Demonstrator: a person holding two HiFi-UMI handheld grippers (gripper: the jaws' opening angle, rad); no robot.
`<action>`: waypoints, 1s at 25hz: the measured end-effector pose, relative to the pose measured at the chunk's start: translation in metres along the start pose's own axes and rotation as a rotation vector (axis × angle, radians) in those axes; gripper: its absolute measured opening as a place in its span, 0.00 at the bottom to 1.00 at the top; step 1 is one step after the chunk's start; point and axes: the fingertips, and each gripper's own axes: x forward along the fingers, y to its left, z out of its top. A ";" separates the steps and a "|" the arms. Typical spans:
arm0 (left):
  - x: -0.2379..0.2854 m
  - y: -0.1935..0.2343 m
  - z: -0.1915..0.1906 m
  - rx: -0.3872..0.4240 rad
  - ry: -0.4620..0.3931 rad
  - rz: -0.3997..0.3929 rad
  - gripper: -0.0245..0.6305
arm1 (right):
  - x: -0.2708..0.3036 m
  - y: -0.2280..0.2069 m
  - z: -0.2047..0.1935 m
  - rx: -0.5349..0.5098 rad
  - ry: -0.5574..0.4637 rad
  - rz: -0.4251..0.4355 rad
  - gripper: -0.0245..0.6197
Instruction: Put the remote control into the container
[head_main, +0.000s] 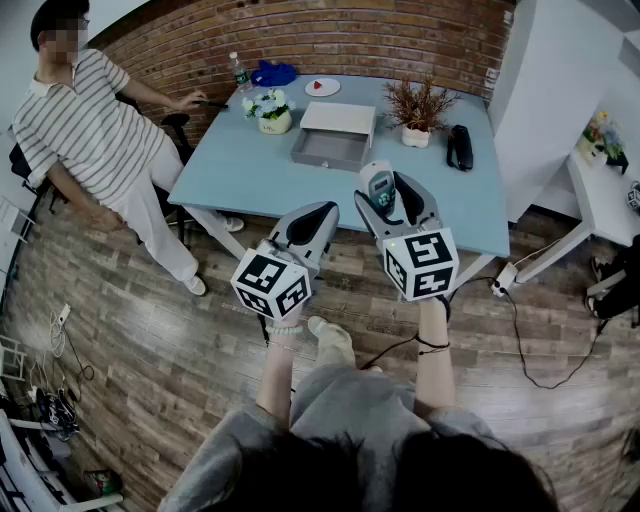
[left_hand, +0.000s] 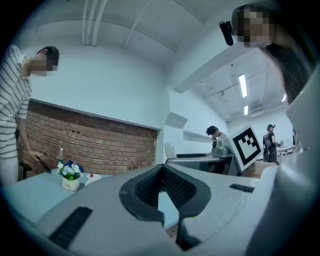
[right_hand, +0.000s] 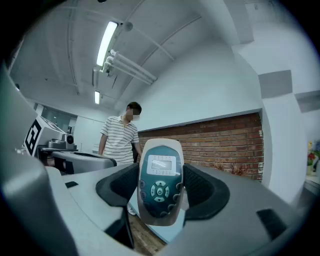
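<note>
We hold the remote control (right_hand: 159, 192) upright in the right gripper (right_hand: 161, 172). Its two dark pads press against the remote's left and right edges, so the grip is closed on it. The screen and round button cluster face the camera. In the head view that gripper (head_main: 388, 192) sits just right of centre, and the remote control (head_main: 381, 186) stands up from between its jaws, above the near edge of the light blue table (head_main: 240, 170).

The left gripper (head_main: 320, 214) is just left of centre in the head view, near the right one but not touching it. In its own view the left gripper (left_hand: 161, 170) has its tips together, with only a hollow between the curved pads and nothing in it.

The container (head_main: 330, 150), a grey tray with a white box at its back, lies on the table in the upper middle of the frame, well apart from both grippers. Left of it stands a small pot of flowers (head_main: 271, 110), and right of it a pot of dried plants (head_main: 418, 112). A black handset (head_main: 459, 147) lies further right. A white plate (head_main: 322, 87) and a bottle (head_main: 238, 71) are near the far edge.

A person in a striped shirt (head_main: 85, 115) sits at the upper left, with one hand on the table's corner.
</note>
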 end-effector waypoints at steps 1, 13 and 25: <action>0.000 0.001 0.000 -0.001 -0.001 0.001 0.04 | 0.001 0.000 0.000 0.000 0.001 0.001 0.47; 0.005 0.004 -0.009 -0.027 0.013 0.015 0.04 | 0.003 -0.005 -0.012 0.008 0.031 0.000 0.47; 0.020 0.048 -0.028 -0.082 0.053 0.061 0.04 | 0.044 -0.015 -0.039 0.038 0.094 0.020 0.47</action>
